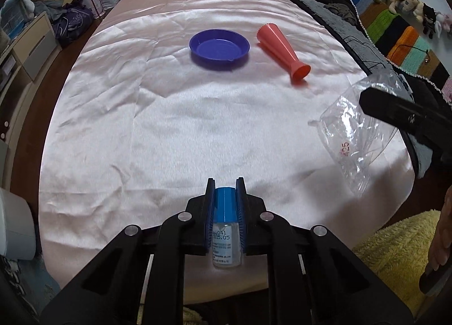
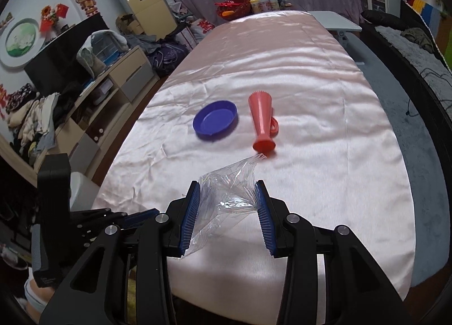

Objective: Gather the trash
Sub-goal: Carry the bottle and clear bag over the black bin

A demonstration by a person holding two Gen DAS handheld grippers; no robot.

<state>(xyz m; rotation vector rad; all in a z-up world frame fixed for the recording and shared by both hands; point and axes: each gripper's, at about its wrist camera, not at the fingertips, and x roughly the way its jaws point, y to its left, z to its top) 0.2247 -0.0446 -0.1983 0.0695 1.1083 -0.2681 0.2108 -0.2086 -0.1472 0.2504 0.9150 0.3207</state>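
My left gripper (image 1: 225,183) is shut on a small clear bottle with a blue cap (image 1: 225,223), held low over the near edge of the pink satin cloth (image 1: 197,127). A clear plastic bag (image 2: 226,200) sits between the wide-apart fingers of my right gripper (image 2: 228,186); the blue pads (image 2: 190,212) touch its sides. The bag also shows in the left wrist view (image 1: 356,138), hanging from the right gripper at the right edge of the table. A blue dish (image 1: 219,48) and a salmon-pink cone-shaped vase (image 1: 279,49) lie on the cloth further back.
A sofa with a striped crochet blanket (image 1: 395,31) and plush toys runs along the right. A cabinet (image 2: 113,84) with clothes stands to the left. Bottles and a red basket (image 2: 234,5) sit at the table's far end. A yellow fleece (image 1: 395,254) lies near right.
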